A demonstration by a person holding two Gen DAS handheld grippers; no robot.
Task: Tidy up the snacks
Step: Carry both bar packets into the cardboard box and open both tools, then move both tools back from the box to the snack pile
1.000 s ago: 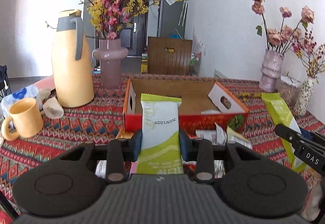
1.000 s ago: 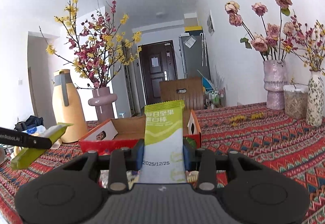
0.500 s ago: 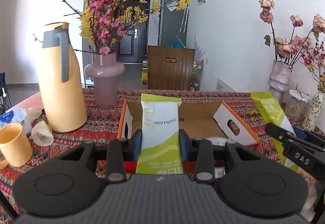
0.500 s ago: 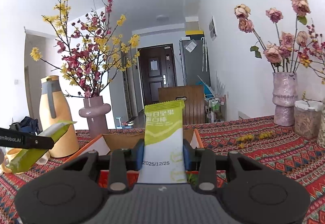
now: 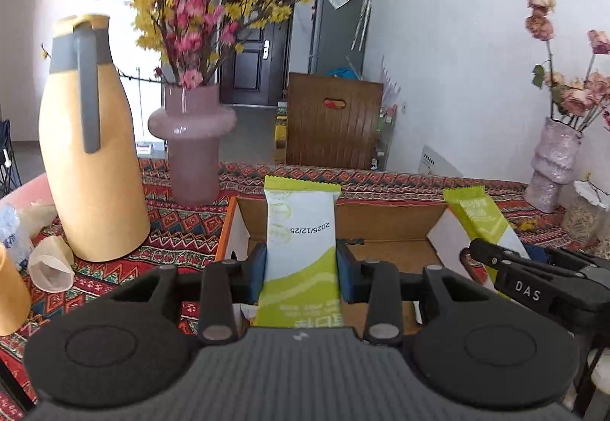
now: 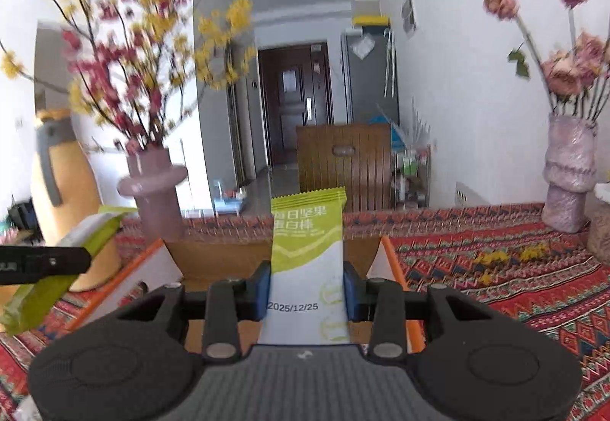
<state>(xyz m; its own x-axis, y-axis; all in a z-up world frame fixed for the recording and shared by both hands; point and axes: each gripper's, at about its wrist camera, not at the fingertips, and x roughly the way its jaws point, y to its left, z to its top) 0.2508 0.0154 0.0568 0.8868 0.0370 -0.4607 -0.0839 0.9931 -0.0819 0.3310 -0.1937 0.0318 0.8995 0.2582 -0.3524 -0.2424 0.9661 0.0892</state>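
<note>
Each gripper is shut on a green-and-white snack bar. In the left wrist view, my left gripper (image 5: 301,270) holds its snack bar (image 5: 299,249) upright above the near side of an open orange cardboard box (image 5: 385,219). The right gripper's finger (image 5: 507,268) and its bar (image 5: 482,220) show at the right, over the box's right flap. In the right wrist view, my right gripper (image 6: 307,287) holds its snack bar (image 6: 307,261) over the same box (image 6: 396,264). The left gripper's finger (image 6: 42,262) and bar (image 6: 57,272) show at the left edge.
On the patterned tablecloth (image 6: 495,268) stand a tan thermos jug (image 5: 89,154) and a pink vase with blossom branches (image 5: 190,142) to the box's left, plus a cup (image 5: 11,299). A pale vase of dried roses (image 6: 568,177) and a jar stand at the right. A wooden chair back (image 5: 333,119) lies behind.
Both grippers have moved forward toward the box with their bars still held; the box now sits right under the fingers, and the loose packets in front of it have dropped out of view.
</note>
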